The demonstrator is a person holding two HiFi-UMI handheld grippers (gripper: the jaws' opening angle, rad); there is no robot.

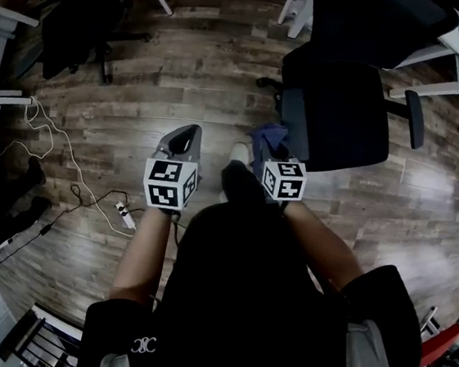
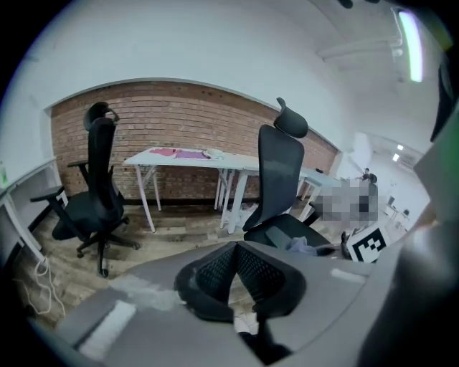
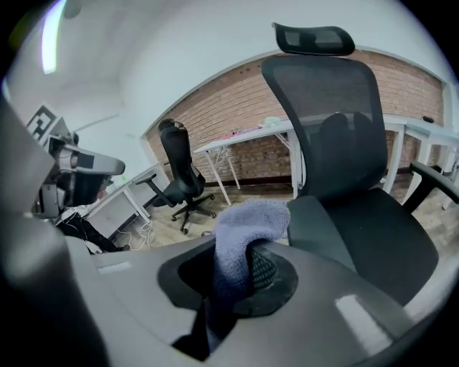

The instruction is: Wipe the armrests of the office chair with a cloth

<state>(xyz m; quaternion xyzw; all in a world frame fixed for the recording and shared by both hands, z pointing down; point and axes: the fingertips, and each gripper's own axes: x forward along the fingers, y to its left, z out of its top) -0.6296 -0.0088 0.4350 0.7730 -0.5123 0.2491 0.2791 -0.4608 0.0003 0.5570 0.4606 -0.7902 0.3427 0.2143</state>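
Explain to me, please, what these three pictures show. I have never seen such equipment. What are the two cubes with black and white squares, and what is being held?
There is no robot here. A person holds a hand tool, called a gripper, in each hand, and the patterned cubes are parts of these grippers.

The head view comes from a camera on the person's head. It looks down on the left gripper, the right gripper, the wooden floor and a black office chair.

The left gripper view and the right gripper view come from a camera riding on each gripper, looking along its two jaws.

The left gripper's jaws are together, with nothing between them. The right gripper is shut on a blue-grey cloth, which it holds right beside the chair's near armrest. I cannot tell whether the cloth touches the armrest.
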